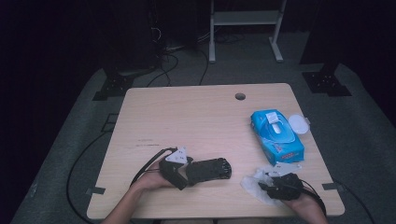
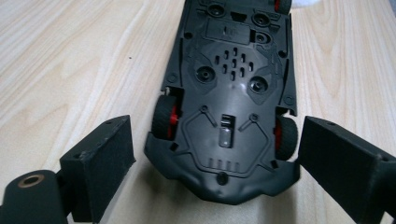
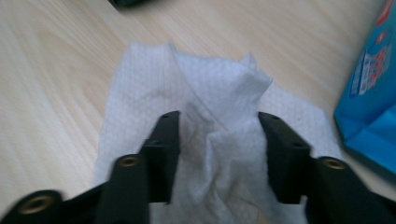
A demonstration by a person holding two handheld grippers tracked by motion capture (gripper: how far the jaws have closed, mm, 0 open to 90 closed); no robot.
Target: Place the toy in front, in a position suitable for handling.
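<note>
Black plastic toy car [image 2: 229, 98], lying upside down on the pale wooden table [image 1: 196, 121], chassis up, red-hubbed wheels showing at both flanks; landmark for all that follows. Left gripper [image 2: 217, 161]: at the car's blunt near end, jaws spread wide, one pad off each side by the wheels, neither touching the body; nothing held. White wet wipe [image 3: 210, 116]: crumpled, soft, lying on the table to the right of the car, near the front edge. Right gripper [image 3: 218, 140]: over the wipe, jaws parted around a raised fold of it; whether the pads already press the fold cannot be told from these pictures. Blue wipe pack [image 1: 276, 135]: beyond the wipe, farther right of the car, lid flap open, a white round lid [image 1: 299, 124] beside it. Handling, as judged: car light, stiff, smooth and likely slippery on its moulded shell; best taken across the body just at the wheel arches, where the sides are parallel, not on the wheels, which would turn; wipe limp and damp, best pinched at the standing fold.
</note>
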